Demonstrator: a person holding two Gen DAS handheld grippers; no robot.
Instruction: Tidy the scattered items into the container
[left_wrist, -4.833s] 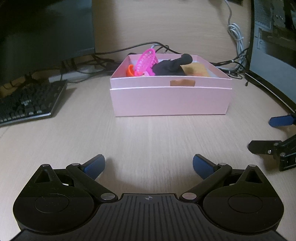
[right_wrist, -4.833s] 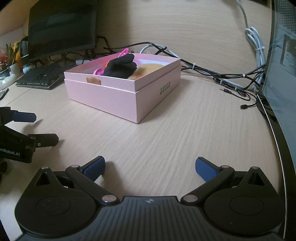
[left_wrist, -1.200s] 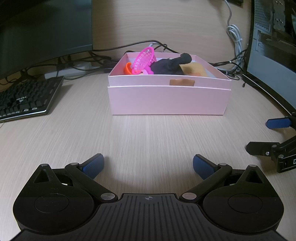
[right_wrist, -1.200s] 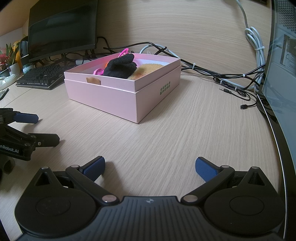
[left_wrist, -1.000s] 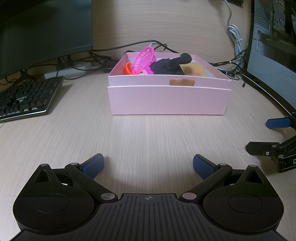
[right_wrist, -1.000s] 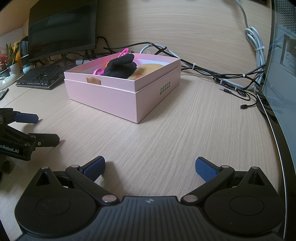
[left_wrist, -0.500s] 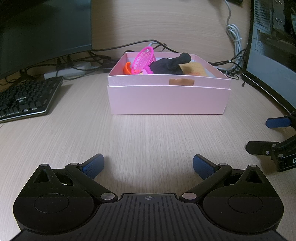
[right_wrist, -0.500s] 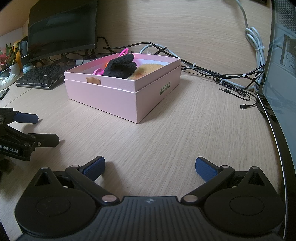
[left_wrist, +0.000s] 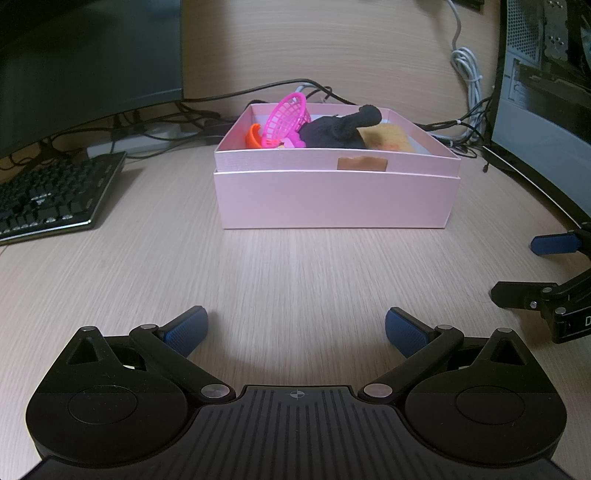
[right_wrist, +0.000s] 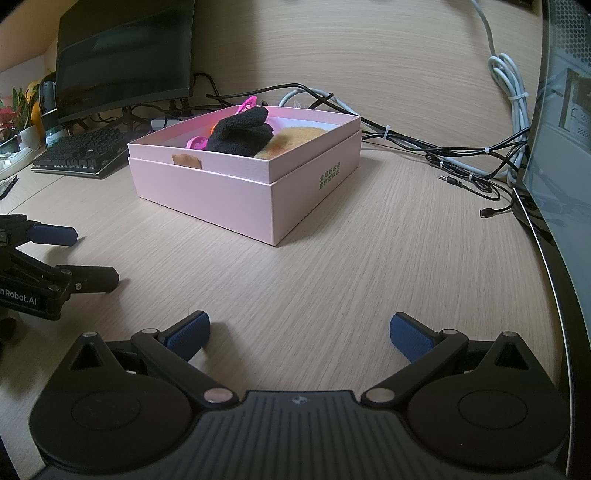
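Observation:
A pink box (left_wrist: 332, 195) stands on the wooden desk ahead of both grippers; it also shows in the right wrist view (right_wrist: 221, 192). Inside lie a pink plastic basket (left_wrist: 286, 118), an orange piece (left_wrist: 253, 136), a black sock (left_wrist: 338, 129) (right_wrist: 242, 133) and a yellow-orange cloth (left_wrist: 386, 136) (right_wrist: 295, 142). My left gripper (left_wrist: 295, 330) is open and empty, low over the desk short of the box. My right gripper (right_wrist: 300, 334) is open and empty, to the right of the left one. Each gripper shows in the other's view, the right (left_wrist: 532, 271) and the left (right_wrist: 79, 256).
A black keyboard (left_wrist: 48, 195) lies at the left under a dark monitor (left_wrist: 85, 62). Cables (right_wrist: 461, 162) run behind and to the right of the box. A computer case (left_wrist: 543, 92) stands at the right. Bare desk lies between the grippers and the box.
Over the last second nothing has visibly moved. Since 4.8 s ago the left wrist view has shifted slightly, so the box sits a bit further left.

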